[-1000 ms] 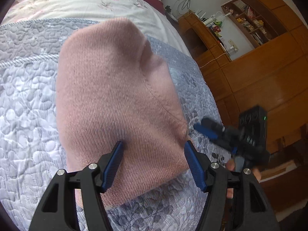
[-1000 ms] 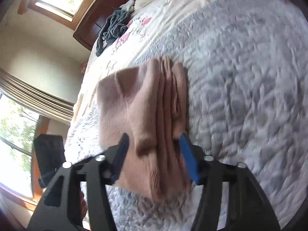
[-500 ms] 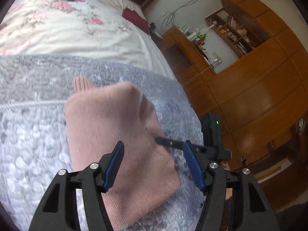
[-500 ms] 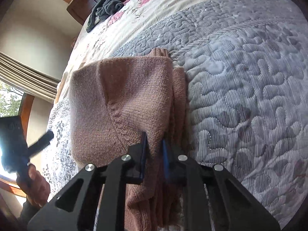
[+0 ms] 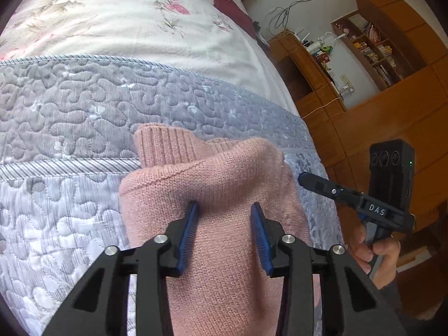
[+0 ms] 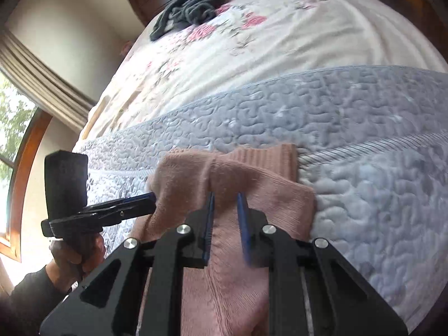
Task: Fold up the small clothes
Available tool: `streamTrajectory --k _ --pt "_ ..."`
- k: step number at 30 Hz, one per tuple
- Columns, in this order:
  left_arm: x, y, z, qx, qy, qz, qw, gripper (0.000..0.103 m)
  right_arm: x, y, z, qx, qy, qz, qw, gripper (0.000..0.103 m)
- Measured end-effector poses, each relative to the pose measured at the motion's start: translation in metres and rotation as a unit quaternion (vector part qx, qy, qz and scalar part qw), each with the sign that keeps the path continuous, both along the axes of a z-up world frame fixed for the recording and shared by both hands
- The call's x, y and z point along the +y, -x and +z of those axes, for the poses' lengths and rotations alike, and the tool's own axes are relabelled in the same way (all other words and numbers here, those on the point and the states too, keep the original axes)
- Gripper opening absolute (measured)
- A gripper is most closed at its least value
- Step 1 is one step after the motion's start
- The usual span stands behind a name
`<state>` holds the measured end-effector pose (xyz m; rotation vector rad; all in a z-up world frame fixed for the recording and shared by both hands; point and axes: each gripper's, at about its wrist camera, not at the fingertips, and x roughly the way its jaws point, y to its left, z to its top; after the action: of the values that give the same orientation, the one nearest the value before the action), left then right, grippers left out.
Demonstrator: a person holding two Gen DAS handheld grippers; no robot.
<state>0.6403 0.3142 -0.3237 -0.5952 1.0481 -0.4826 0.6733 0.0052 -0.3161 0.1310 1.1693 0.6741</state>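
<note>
Since half a second ago the right gripper point(image 6: 225, 210) has let its blue fingers point(image 6: 208, 218) spread from nearly pinched together to a narrow gap, and the left gripper point(image 5: 224, 218) has dropped in closer over the knit, its fingers a bit nearer each other than before.

So right now: the pink sweater point(image 5: 224, 184) sits folded on the grey quilted bedspread point(image 5: 84, 106), filling the lower middle of both views. In the left wrist view the left gripper's fingers point(image 5: 189, 229) are parted wide, one on each side of a raised hump of knit, not clamped on it. In the right wrist view the right gripper is parted only a little, tips right at a crease in the fabric; can't tell if any fabric is caught between them.

Edges: the ribbed cuff point(image 5: 165, 145) pokes out past the top fold, toward the upper left of the bundle in the left view. The sweater's right side runs close to the bed edge, where the right gripper shows at centre right with a hand point(image 5: 375, 252) on its grip.

Room to move: lots of bare quilt to the left and above, then the floral sheet point(image 5: 126, 22) further up. A dark crumpled garment point(image 6: 193, 8) sits far off at the top of the right view.
</note>
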Motion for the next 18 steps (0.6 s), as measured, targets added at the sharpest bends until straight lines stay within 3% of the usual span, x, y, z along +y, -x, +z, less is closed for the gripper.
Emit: streamTrajectory --k 1,2,4,7,10,12,14,16,18 --pt "0.004 -0.001 0.002 0.004 -0.013 0.007 0.9999 0.019 0.007 -0.005 -0.016 0.005 0.04 0.009 0.999 0.013" --pt "0.009 0.002 0.007 0.001 -0.027 0.018 0.9995 0.017 0.007 -0.009 -0.031 0.002 0.071 0.009 0.997 0.0" --pt "0.015 0.017 0.027 -0.028 -0.045 0.021 0.9984 0.018 -0.009 -0.014 -0.044 0.015 0.04 0.004 0.999 0.0" --pt "0.004 0.036 0.052 -0.064 -0.027 -0.031 0.9971 0.019 -0.032 -0.015 -0.035 0.044 -0.005 -0.027 0.999 0.0" --pt "-0.013 0.03 0.035 -0.034 -0.046 -0.067 0.9961 0.019 -0.036 0.002 -0.019 0.043 -0.036 -0.017 0.998 0.001" --pt "-0.015 0.024 0.014 -0.013 -0.052 -0.064 0.9965 0.017 -0.029 0.02 -0.018 0.044 -0.033 0.013 0.998 0.002" --pt "-0.014 0.021 0.003 -0.009 -0.035 -0.053 0.9979 0.013 -0.024 0.029 -0.027 0.024 0.009 0.024 0.999 0.0" --pt "-0.017 0.021 -0.003 -0.005 -0.032 -0.044 0.9985 0.005 -0.037 0.023 -0.038 0.027 0.006 0.016 0.999 0.0" --pt "-0.019 0.021 0.002 0.0 -0.038 -0.036 0.9986 0.005 -0.05 0.019 -0.033 0.037 -0.005 -0.008 0.999 0.0"
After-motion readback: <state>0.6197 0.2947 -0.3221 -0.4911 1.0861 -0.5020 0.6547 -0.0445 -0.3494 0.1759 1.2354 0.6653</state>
